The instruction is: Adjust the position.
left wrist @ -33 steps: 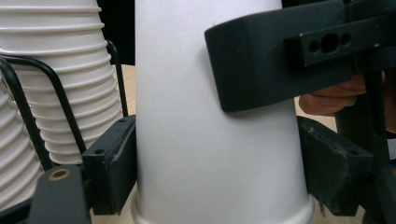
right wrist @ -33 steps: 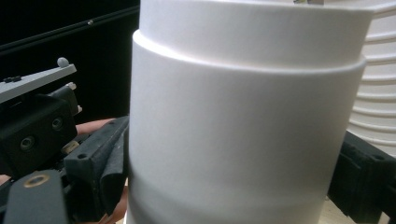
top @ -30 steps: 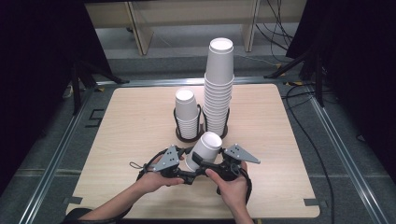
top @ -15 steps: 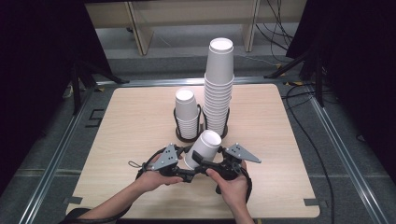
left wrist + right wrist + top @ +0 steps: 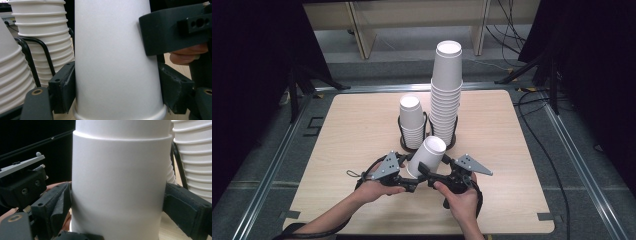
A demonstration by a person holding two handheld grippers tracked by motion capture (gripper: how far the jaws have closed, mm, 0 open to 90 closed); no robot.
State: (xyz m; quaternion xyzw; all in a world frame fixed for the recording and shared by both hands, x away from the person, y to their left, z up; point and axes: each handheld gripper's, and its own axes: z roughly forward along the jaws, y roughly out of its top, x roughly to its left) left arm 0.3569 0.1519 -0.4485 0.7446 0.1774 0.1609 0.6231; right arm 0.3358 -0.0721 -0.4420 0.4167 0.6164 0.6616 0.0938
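Both grippers, left and right, clamp 1 white cup between them, tilted, near the table's front edge, before 2 stacks.

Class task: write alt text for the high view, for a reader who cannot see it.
Two hand-held grippers, left gripper and right gripper, clamp one upside-down white paper cup near the front of a wooden table. Behind it, a short cup stack and a tall cup stack stand in black wire holders.

No legible text or labels.
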